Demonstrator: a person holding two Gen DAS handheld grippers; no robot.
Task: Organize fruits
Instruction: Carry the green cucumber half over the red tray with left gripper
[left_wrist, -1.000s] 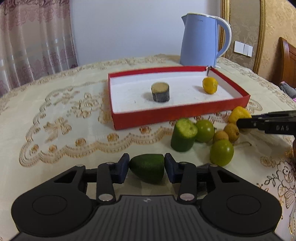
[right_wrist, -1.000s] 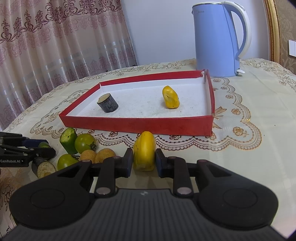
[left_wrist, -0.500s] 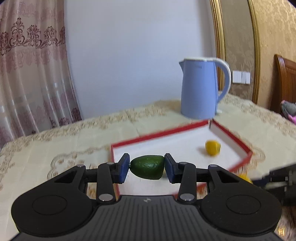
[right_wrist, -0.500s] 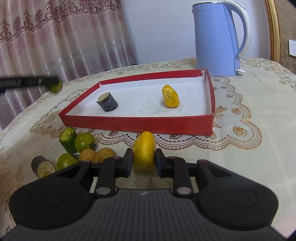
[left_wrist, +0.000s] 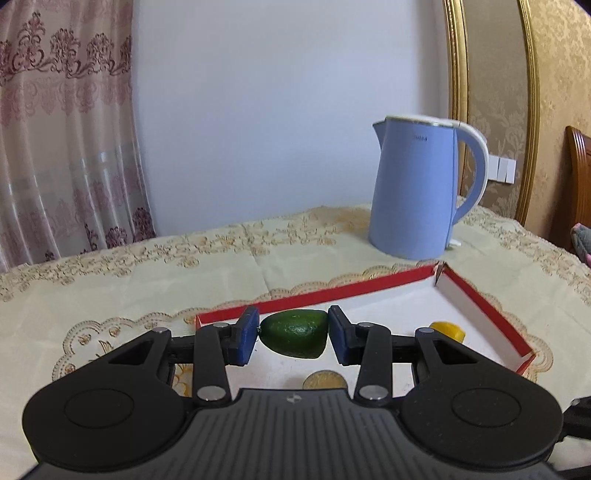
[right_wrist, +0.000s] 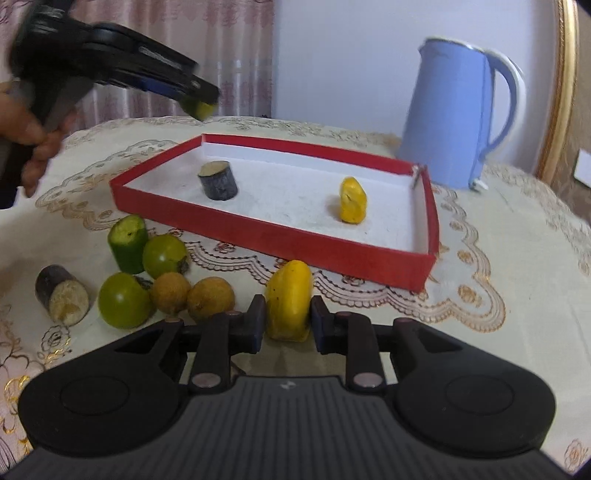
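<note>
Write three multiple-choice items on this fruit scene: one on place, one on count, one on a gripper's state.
1. Where is the dark stub?
A in the red tray
B beside the kettle
C on the curtain

2. How many pieces lie in the tray?
A five
B two
C none

3. The right hand-held gripper is
A open and empty
B shut on the yellow piece
C shut on a green fruit

Key: 1 A, it stands on the tray floor; 2 B, the stub and a yellow fruit; 3 B, pads press its sides.

A pale wall stands behind the worktop with its cream embroidered cloth. A pink patterned curtain hangs left; gold-framed damask panelling, a switch and dark wooden furniture stand right.
</note>
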